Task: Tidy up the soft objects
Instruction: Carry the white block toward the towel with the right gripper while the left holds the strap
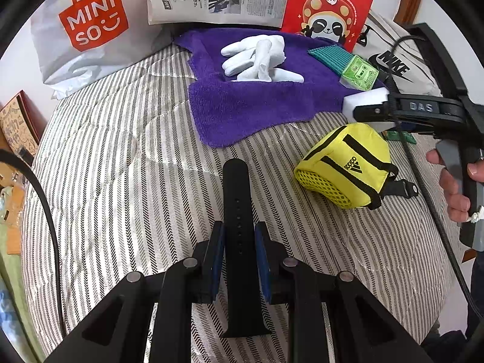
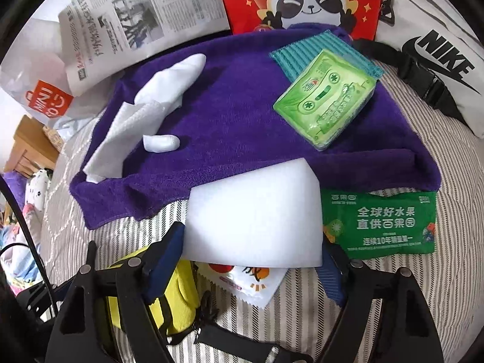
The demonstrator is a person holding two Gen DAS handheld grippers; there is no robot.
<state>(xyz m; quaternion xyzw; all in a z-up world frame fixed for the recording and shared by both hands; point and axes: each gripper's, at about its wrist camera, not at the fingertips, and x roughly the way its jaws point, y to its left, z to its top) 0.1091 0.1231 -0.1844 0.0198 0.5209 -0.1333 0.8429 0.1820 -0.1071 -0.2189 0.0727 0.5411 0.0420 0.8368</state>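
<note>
Striped quilted bedding [image 1: 121, 157] under a plush purple towel [image 1: 248, 106] bearing white gloves [image 1: 260, 57]; left gripper [image 1: 239, 242] clamps a smooth black strap [image 1: 239, 211]; right gripper [image 2: 254, 260] brackets a white foam block [image 2: 257, 214], contact unclear.

The left gripper [image 1: 239, 242] clamps a black strap [image 1: 239, 211] above a striped quilt [image 1: 121, 166], a yellow pouch [image 1: 345, 166] lying to its right.
</note>
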